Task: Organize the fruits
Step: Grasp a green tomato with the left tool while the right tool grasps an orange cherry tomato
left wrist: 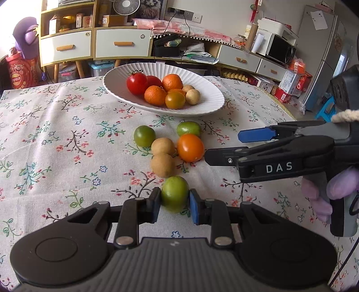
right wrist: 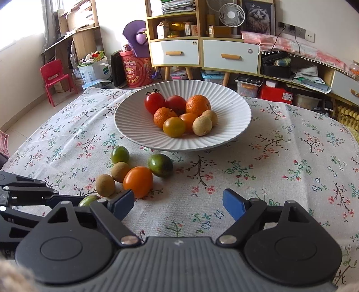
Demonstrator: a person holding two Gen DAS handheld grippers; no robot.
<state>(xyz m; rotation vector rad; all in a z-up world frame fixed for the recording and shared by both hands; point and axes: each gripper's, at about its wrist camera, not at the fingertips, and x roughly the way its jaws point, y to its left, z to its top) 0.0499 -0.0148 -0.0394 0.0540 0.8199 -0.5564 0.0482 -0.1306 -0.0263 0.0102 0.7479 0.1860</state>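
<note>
A white ribbed plate (left wrist: 202,105) (right wrist: 231,132) holds red tomatoes, oranges, orange tomatoes and tan longans. On the floral tablecloth lie two green fruits (left wrist: 144,136) (left wrist: 189,128), two tan longans (left wrist: 163,147) (left wrist: 162,165) and an orange tomato (left wrist: 190,147) (right wrist: 138,181). My left gripper (left wrist: 175,201) is shut on a third green fruit (left wrist: 175,194), which rests on the cloth; it peeks out in the right wrist view (right wrist: 88,200). My right gripper (right wrist: 178,203) (left wrist: 221,144) is open and empty, just right of the orange tomato.
Table edges run behind the plate and at the right. Beyond stand a drawer cabinet (left wrist: 94,45), a fan (right wrist: 231,14), storage boxes, a red child's chair (right wrist: 56,77) and a fridge (left wrist: 323,56).
</note>
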